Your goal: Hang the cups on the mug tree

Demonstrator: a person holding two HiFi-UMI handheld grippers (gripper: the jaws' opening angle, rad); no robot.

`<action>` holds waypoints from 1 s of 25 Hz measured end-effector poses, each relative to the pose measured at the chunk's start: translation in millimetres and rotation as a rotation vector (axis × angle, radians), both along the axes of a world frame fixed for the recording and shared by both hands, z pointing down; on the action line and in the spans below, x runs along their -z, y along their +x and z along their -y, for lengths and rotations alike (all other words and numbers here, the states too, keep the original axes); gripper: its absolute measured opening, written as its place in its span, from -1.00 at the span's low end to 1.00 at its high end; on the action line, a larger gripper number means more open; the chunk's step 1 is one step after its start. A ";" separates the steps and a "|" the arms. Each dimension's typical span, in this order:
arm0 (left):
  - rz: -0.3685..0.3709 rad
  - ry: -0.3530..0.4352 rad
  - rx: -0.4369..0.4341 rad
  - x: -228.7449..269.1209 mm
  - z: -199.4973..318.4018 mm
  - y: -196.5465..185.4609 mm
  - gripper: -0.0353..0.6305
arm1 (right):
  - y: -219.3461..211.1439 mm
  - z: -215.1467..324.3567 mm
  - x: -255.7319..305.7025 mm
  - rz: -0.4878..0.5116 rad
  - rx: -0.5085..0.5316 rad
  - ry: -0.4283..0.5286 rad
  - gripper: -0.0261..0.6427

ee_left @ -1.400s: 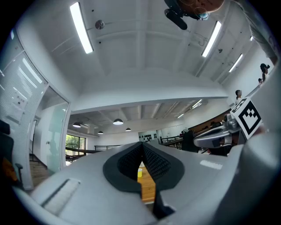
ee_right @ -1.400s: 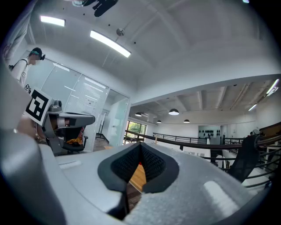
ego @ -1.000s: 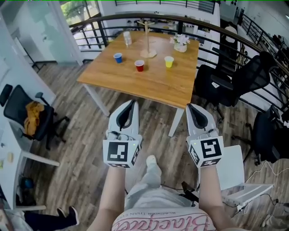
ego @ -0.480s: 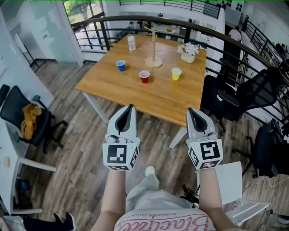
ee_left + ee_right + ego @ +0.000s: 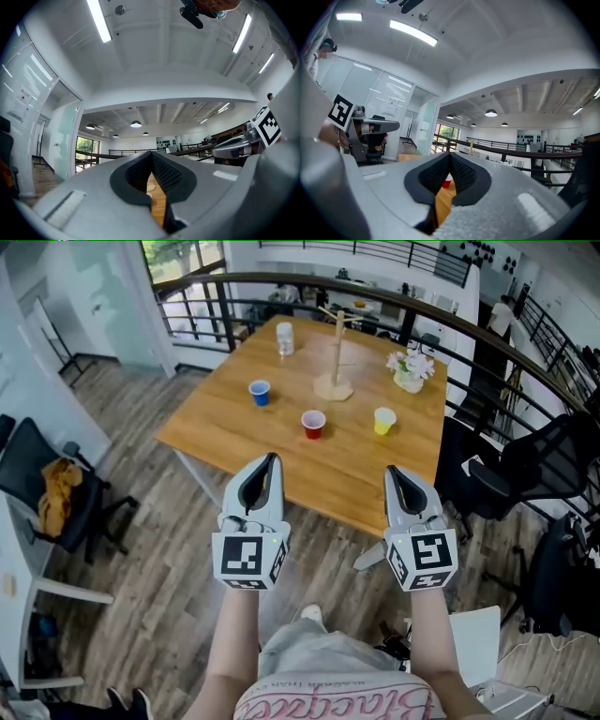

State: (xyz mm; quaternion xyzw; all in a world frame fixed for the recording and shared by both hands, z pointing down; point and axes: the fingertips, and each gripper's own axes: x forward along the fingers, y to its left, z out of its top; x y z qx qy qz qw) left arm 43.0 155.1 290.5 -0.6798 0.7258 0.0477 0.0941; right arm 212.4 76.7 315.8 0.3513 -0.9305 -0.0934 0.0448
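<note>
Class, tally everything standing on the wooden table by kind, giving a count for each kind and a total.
Small coloured cups: 3 (blue cup, red cup, yellow cup)
Clear drinking glass: 1
Wooden mug tree: 1
White pot of flowers: 1
Total: 6

Both forearms extend forward side by side, the left tool and right tool held roughly level, jaws closed together, nothing between them.

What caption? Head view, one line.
Left gripper and right gripper, shut, face a table with blue cup, red cup, yellow cup, bare mug tree.
</note>
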 end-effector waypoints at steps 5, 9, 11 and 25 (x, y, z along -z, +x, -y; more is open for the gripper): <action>0.003 -0.006 0.004 0.0 20.1 -15.9 -0.86 | -20.7 21.5 -5.9 -0.002 0.004 -0.010 -0.92; -0.004 -0.017 0.019 -9.4 29.4 -26.4 -0.86 | -30.8 33.2 -16.1 -0.010 0.012 -0.027 -0.92; -0.015 -0.022 0.030 -13.5 31.1 -32.3 -0.86 | -34.2 36.5 -20.4 -0.017 0.015 -0.032 -0.92; 0.014 -0.026 0.052 -12.9 82.2 -63.0 -0.86 | -73.2 92.4 -19.8 0.000 0.042 -0.031 -0.91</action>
